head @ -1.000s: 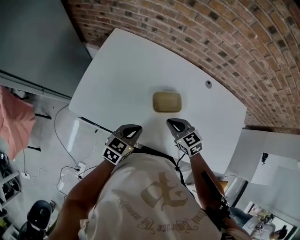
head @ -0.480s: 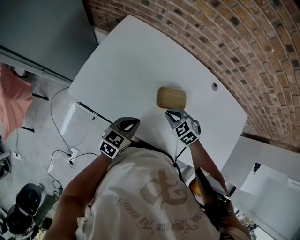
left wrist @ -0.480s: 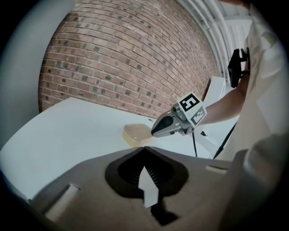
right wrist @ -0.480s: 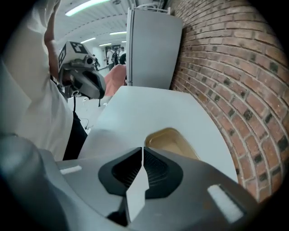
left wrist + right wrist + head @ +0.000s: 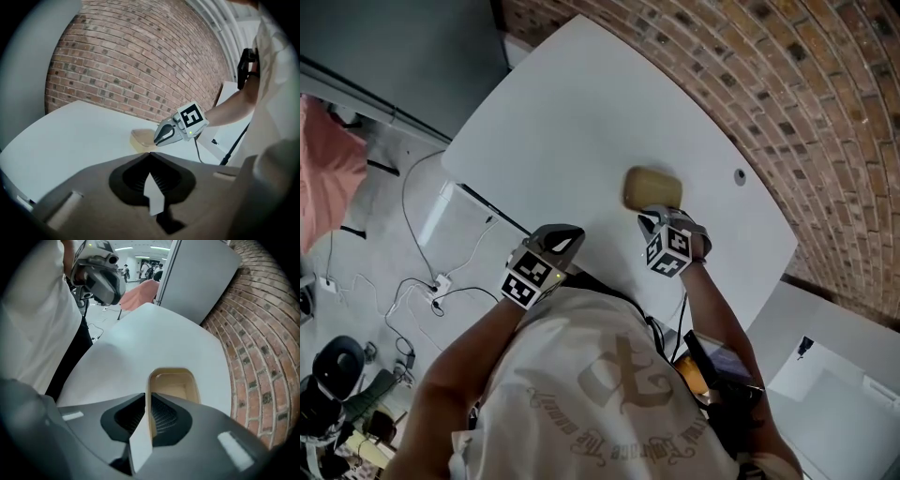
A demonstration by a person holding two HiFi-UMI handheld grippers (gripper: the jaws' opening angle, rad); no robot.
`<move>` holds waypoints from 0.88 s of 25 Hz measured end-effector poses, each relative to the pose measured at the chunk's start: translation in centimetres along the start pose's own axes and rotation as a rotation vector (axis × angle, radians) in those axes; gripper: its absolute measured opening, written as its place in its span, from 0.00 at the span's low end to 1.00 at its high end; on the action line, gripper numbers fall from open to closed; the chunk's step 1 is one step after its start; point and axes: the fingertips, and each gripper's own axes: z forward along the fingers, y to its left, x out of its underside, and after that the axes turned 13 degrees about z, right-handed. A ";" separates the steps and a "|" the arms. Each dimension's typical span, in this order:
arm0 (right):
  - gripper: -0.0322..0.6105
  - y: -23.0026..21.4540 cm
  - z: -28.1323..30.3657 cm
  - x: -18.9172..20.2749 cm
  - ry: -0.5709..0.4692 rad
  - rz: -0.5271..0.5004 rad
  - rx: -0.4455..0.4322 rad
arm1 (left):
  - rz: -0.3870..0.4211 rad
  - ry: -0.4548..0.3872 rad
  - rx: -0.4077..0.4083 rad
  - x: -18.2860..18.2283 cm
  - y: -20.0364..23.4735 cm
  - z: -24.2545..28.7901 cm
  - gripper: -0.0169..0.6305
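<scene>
Tan rectangular plastic tray (image 5: 653, 187) lies flat on the white table (image 5: 572, 112), toward 1 o'clock. The right gripper (image 5: 649, 217) has its jaws pinched to a slit on the tray's near rim, so the grip seems made but nothing is lifted. The left gripper (image 5: 565, 234), closed and empty, hangs at the tray's 8 o'clock. Half a second ago the right gripper was short of the rim.

A shared office or lab space — bare brick wall (image 5: 787, 84), white table (image 5: 572, 112), trailing floor cables (image 5: 422, 272) — ceiling strip lights (image 5: 140, 248).
</scene>
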 end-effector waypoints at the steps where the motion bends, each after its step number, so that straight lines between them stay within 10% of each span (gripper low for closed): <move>1: 0.13 0.0 0.2 0.0 0.011 -0.010 -0.005 | -0.004 0.000 -0.005 0.1 0.1 -0.2 0.03; 22: 0.10 -0.2 0.9 0.2 0.030 -0.032 0.020 | -0.006 0.009 -0.007 0.0 0.4 -0.3 0.03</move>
